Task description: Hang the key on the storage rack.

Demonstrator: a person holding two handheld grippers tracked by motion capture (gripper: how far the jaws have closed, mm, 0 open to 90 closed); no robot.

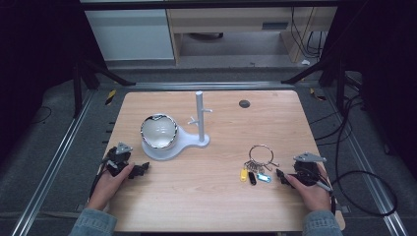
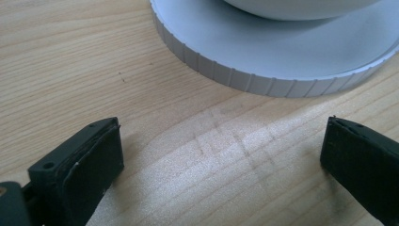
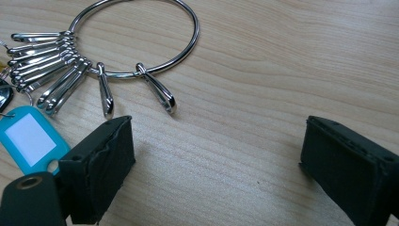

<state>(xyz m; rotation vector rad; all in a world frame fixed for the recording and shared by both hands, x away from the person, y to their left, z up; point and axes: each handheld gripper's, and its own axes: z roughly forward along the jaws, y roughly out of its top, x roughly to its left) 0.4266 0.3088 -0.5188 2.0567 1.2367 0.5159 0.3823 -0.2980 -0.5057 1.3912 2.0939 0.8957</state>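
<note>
A large metal key ring (image 1: pixel 261 153) (image 3: pixel 141 42) lies flat on the wooden table (image 1: pixel 221 196), carrying several silver clips (image 3: pixel 51 70) and yellow (image 1: pixel 243 174), black (image 1: pixel 252 178) and blue (image 1: pixel 264 177) (image 3: pixel 28 139) tags. My right gripper (image 1: pixel 281 175) (image 3: pixel 216 160) rests open on the table just right of the tags, jaws wide apart with nothing between them. My left gripper (image 1: pixel 142 168) (image 2: pixel 221 165) sits open at the table's left, pointing at the grey stand base (image 1: pixel 169 147) (image 2: pixel 263 52). A shiny bowl (image 1: pixel 159 131) sits on that base, and a grey post with pegs (image 1: pixel 199 118) rises from it.
A dark round cable hole (image 1: pixel 244 103) sits near the far right of the table. Black frame struts and cables surround the table on the floor. Bare wood lies between the two grippers.
</note>
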